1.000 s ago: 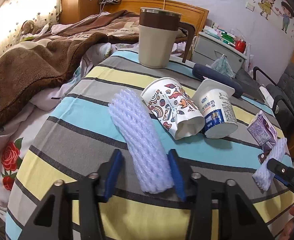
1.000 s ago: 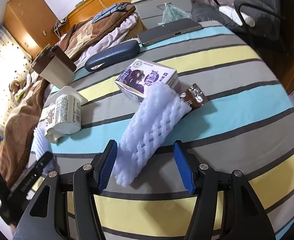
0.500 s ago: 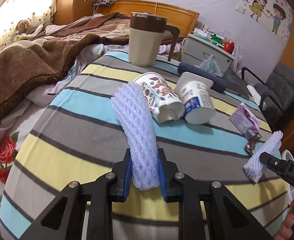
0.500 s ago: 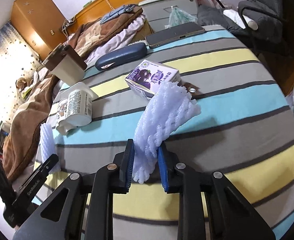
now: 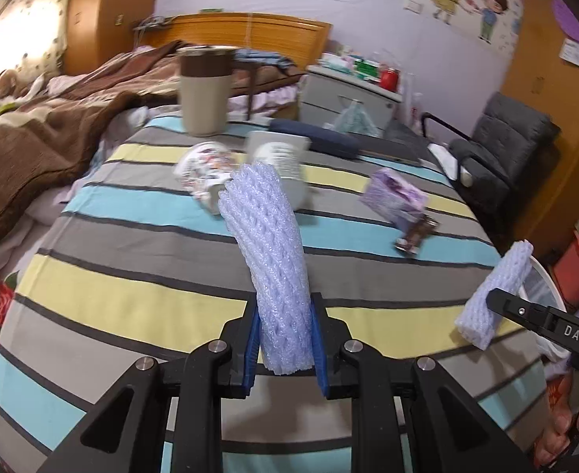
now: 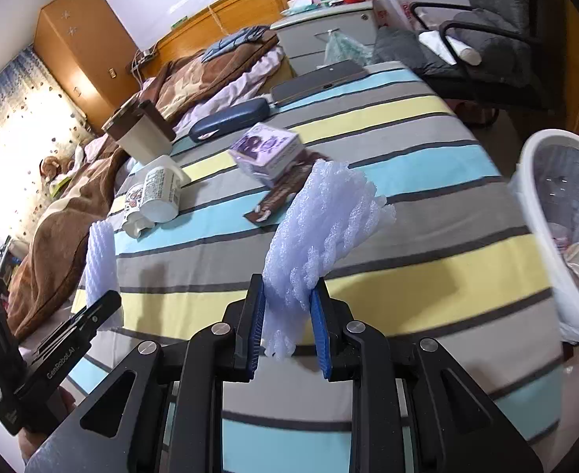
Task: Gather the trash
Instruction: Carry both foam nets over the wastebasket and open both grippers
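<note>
Our left tongs [image 5: 284, 339] clench one foam net [image 5: 268, 244], our right tongs [image 6: 288, 325] another net [image 6: 321, 220], both lifted above the striped tabletop [image 6: 427, 260]; each pale, ribbed sleeve is pinched narrow at its near end.

A second ago both foam nets lie flat on the striped tablecloth [image 5: 140, 307] between open jaws. Now the left gripper [image 5: 285, 345] is clamped on its foam net [image 5: 270, 244], which stands lifted clear of the cloth, hiding part of the yogurt cup [image 5: 279, 157] behind it. The right gripper [image 6: 287, 323] likewise pinches the other foam net [image 6: 321, 216] and holds it raised. A white trash bin [image 6: 541, 213] has come into the right wrist view, beside the table.
</note>
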Demonstrator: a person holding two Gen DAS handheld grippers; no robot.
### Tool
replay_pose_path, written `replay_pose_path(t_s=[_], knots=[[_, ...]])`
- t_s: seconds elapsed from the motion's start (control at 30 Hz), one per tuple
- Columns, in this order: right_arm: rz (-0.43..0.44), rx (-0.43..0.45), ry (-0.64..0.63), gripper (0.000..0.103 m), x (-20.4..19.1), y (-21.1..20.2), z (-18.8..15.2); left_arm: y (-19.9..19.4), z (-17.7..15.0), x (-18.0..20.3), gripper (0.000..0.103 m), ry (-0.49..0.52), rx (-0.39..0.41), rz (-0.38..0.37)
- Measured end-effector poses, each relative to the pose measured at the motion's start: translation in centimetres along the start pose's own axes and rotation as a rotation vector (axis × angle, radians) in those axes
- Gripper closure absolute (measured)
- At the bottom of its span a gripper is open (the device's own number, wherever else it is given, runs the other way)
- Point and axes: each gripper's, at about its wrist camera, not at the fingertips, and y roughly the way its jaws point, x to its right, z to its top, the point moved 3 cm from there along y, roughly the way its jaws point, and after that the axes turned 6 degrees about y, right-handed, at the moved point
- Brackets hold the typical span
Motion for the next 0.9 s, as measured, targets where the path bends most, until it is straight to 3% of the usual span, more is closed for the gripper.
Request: replay_pose_path(t_s=[0.57,0.9], knots=[[-0.067,0.092,0.094,0.078,5.8,-3.4,0.7,1.1,1.2,10.8,0.080,0.185,-0.004,-0.154],[-0.153,0.156,0.185,0.078,11.4,-5.8,1.4,3.0,2.4,17.8,0.080,0.302,-0.017,-0.262]])
